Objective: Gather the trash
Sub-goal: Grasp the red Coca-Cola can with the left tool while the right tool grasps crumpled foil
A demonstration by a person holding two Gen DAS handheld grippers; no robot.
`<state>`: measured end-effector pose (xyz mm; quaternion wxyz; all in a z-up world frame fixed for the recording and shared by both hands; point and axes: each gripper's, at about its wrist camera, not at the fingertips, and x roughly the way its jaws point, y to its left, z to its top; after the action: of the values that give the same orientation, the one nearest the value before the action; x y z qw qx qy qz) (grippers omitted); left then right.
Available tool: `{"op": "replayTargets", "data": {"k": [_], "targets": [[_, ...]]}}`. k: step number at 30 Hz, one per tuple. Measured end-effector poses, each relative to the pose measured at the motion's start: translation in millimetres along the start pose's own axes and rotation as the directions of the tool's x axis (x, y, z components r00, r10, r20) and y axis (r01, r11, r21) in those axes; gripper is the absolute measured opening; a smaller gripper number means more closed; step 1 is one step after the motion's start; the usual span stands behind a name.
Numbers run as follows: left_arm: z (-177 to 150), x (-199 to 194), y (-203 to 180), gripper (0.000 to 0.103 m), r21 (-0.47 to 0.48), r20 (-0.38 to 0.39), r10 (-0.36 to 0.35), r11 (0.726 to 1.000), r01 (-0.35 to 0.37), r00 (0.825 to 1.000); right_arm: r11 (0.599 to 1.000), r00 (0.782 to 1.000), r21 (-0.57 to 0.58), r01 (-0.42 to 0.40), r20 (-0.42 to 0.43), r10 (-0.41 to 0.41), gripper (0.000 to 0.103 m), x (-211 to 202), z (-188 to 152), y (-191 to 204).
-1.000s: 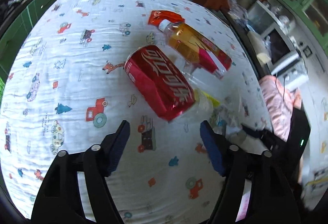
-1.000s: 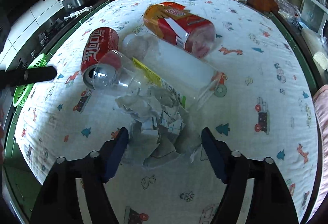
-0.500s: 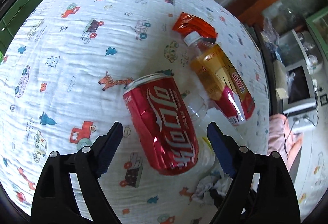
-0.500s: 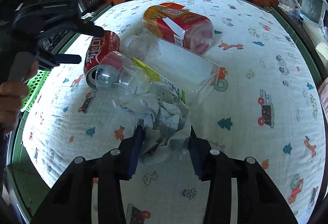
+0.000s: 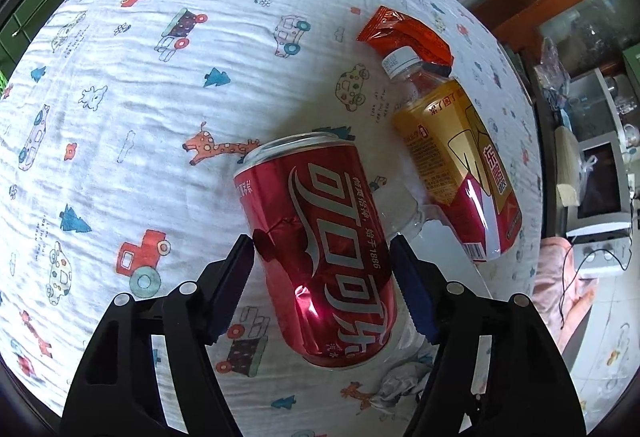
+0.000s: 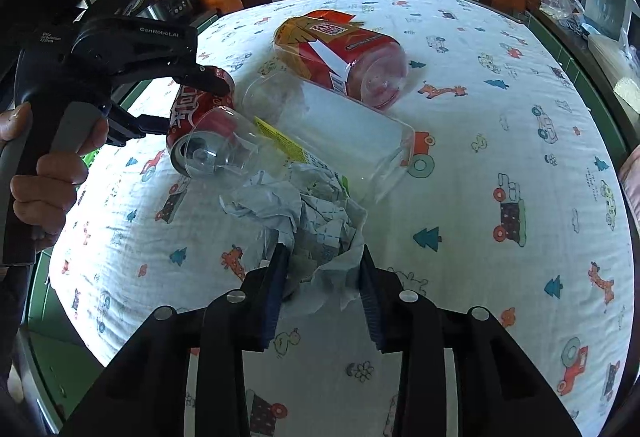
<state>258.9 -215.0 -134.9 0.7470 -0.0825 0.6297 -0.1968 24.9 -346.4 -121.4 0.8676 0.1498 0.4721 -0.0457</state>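
Observation:
A red cola can [image 5: 320, 245] lies on its side on the printed tablecloth, between the fingers of my left gripper [image 5: 322, 249], whose pads touch its sides. The can also shows in the right wrist view [image 6: 196, 109]. My right gripper [image 6: 322, 261] is shut on a crumpled white paper wad [image 6: 308, 213]. A clear plastic bottle [image 6: 332, 133] lies beside the can. A tea bottle with a red and yellow label [image 5: 452, 157] lies further off, with an orange wrapper [image 5: 404, 37] by its cap.
The table [image 5: 120, 97] carries a white cloth with car and giraffe prints. A green basket [image 6: 90, 157] stands beyond the left edge. Cabinets and a monitor [image 5: 600, 181] stand to the right.
My left gripper moved forward over the can and closed its fingers onto its sides. My right gripper closed on the paper wad.

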Motion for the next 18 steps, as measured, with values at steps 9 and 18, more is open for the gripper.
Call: {"op": "replayTargets", "data": {"k": [9, 18], "targets": [[-9.3, -26.2, 8.5, 0.063, 0.058, 0.037, -0.042, 0.998, 0.04, 0.998, 1.0, 1.0, -0.007, -0.004, 0.007, 0.004, 0.028, -5.0, -0.7, 3.4], [-13.4, -66.2, 36.6, 0.061, 0.067, 0.092, -0.075, 0.995, 0.069, 0.993, 1.0, 1.0, -0.024, -0.005, 0.03, 0.005, 0.021, -17.1, 0.9, 9.6]]}}
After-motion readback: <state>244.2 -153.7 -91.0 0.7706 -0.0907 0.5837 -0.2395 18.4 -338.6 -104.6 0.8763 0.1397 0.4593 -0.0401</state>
